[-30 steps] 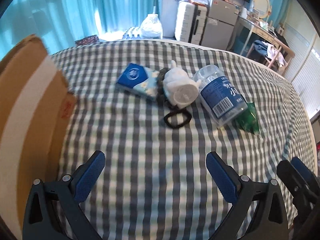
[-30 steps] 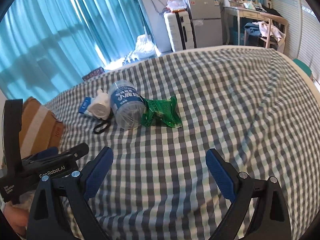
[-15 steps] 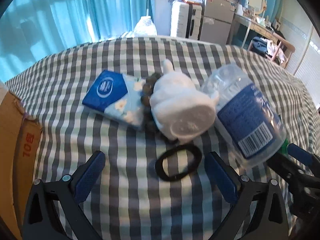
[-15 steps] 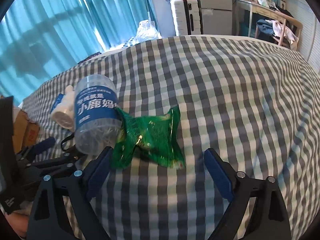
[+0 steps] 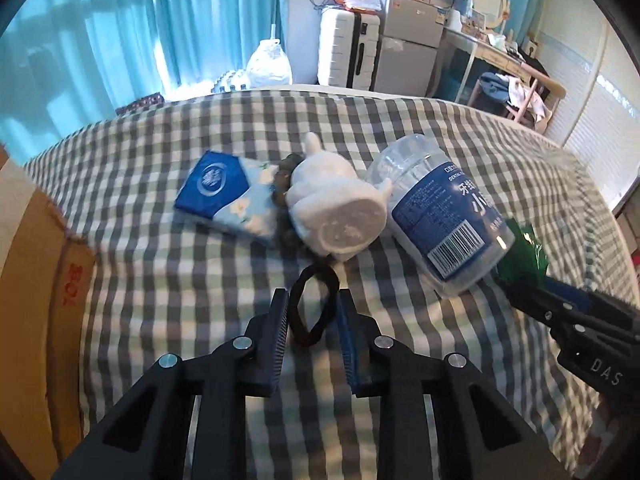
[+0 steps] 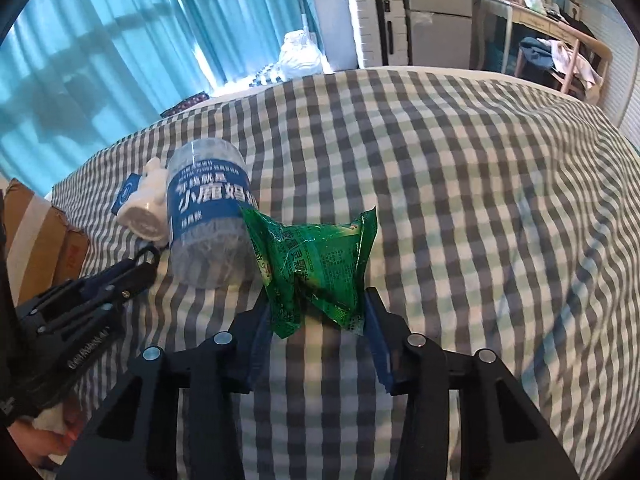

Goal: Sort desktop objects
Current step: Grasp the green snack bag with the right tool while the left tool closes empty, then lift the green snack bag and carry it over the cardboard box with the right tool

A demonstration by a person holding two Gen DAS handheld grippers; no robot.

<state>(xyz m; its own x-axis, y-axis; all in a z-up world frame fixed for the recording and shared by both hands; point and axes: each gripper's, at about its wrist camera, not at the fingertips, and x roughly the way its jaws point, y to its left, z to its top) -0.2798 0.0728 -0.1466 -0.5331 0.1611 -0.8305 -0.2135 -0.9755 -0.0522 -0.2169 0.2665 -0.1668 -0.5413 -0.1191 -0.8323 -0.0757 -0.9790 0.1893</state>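
On the checked cloth lie a blue tissue pack [image 5: 218, 192], a white plush toy [image 5: 334, 208], a clear jar with a blue label [image 5: 440, 220] and a dark bead string, partly hidden behind the toy. My left gripper [image 5: 312, 312] is shut on a black hair tie [image 5: 314, 306], squeezing it between its pads. My right gripper [image 6: 316, 312] is shut on a green snack packet [image 6: 316, 264] that touches the jar [image 6: 208, 216]. The right gripper also shows in the left wrist view [image 5: 568, 312].
A cardboard box [image 5: 36, 308] stands at the left edge of the cloth. Beyond the far edge are teal curtains, a white suitcase [image 5: 346, 52], a small fridge and a desk with a chair.
Both grippers moved forward and closed. The left one closed on the hair tie, the right one on the green packet. Both were open before.
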